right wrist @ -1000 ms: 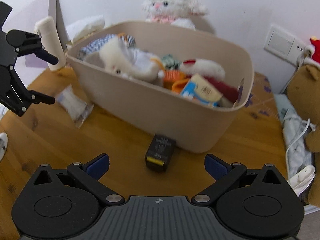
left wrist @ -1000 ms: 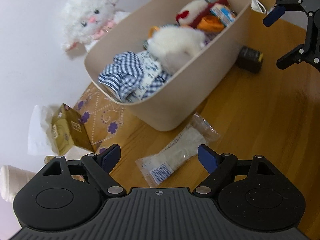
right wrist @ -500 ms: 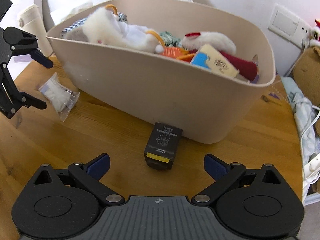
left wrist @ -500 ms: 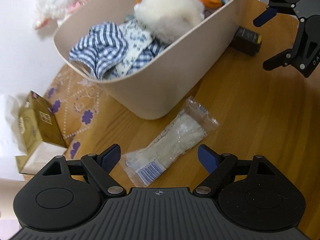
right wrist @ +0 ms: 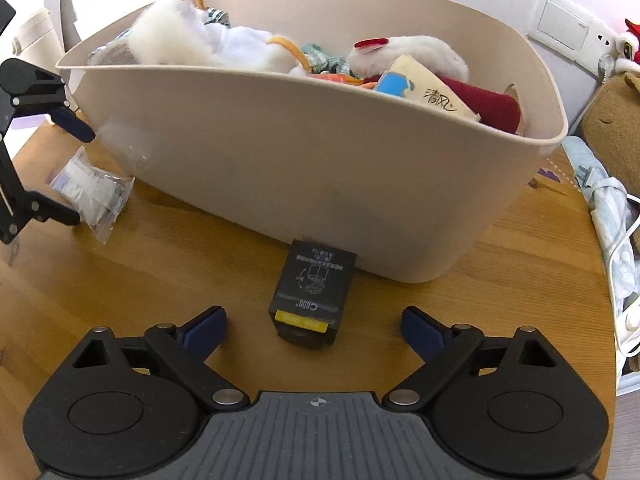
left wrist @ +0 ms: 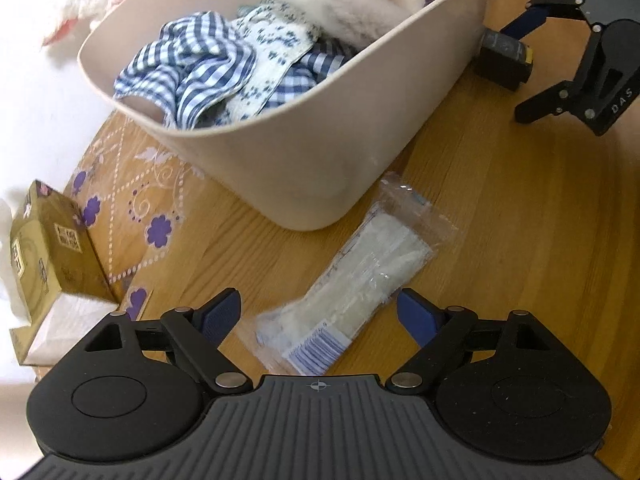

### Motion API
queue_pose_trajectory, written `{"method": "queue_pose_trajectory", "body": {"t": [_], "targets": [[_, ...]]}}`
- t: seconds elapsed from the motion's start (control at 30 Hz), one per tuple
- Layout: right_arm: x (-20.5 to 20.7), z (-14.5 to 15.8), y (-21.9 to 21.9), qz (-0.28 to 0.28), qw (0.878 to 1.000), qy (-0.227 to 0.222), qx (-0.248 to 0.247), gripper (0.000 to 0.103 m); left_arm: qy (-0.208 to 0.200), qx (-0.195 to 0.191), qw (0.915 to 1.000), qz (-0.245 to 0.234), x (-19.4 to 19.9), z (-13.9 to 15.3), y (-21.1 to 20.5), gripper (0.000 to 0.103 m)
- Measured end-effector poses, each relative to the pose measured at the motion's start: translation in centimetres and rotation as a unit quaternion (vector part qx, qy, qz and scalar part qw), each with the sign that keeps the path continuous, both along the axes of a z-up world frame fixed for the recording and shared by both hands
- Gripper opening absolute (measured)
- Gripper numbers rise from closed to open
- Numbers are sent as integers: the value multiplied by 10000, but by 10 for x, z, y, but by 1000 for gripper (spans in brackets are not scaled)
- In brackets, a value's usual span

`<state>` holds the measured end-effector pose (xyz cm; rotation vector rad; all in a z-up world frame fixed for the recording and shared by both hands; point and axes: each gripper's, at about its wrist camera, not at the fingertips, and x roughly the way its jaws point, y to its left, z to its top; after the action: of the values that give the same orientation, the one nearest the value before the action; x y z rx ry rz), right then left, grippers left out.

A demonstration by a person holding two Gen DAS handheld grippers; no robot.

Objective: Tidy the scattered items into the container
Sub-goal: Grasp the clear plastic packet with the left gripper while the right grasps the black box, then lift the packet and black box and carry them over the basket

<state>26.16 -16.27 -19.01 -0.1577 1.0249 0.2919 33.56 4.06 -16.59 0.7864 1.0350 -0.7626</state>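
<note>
The black box [right wrist: 310,298] looks rigid and light, lying on the table [right wrist: 500,320] against the container [right wrist: 320,168]; I'd pinch its long sides. My right gripper [right wrist: 313,330], empty, is closing around it; my left gripper [left wrist: 319,314] is spread over the limp, slippery plastic packet [left wrist: 352,280].

Both grippers have sunk: left gripper [left wrist: 319,312] over the clear packet [left wrist: 352,284], right gripper [right wrist: 314,330] (jaws closing) around the black box [right wrist: 314,294]

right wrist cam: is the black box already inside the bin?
No, the black box lies on the wooden table against the outside of the beige bin, between the closing right gripper jaws, untouched.
</note>
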Motion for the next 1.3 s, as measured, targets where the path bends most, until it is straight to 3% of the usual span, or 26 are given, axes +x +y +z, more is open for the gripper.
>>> {"method": "queue_pose_trajectory", "body": {"t": [0.07,0.1,0.13,0.2,0.27,0.37,0.4,0.7,1.0,1.3], "targets": [[-1,0,-1,-45,10000,-57,7,93,5,-6,10000,-58,-1,1,-2,83],[-1,0,-1,-77,9999,-86,16,92,71,-57,9999,-91,-1,2,-3,74],[-1,1,-1,-95,9999,-115,36,88,157,-111,9998,-109,-1,3,-3,64],[-3,3,-1,-90,9998,-178,70,78,211,-114,9996,-171,-3,5,-6,58],[-4,5,0,-72,9997,-217,94,55,143,-68,9995,-268,-8,5,-8,54],[-5,8,3,-3,9997,-220,85,32,119,-54,9996,-234,-14,6,-11,47],[-6,9,4,14,9997,-206,88,29,89,-38,9997,-216,-16,7,-12,44],[-23,9,3,63,9997,36,242,29,125,-102,9999,3,-36,11,-16,29],[-47,24,-8,112,9988,25,483,29,190,-202,9995,118,-64,17,-20,26],[-70,51,-14,201,9967,-201,766,29,112,-416,9987,266,-89,41,-23,26]]}}
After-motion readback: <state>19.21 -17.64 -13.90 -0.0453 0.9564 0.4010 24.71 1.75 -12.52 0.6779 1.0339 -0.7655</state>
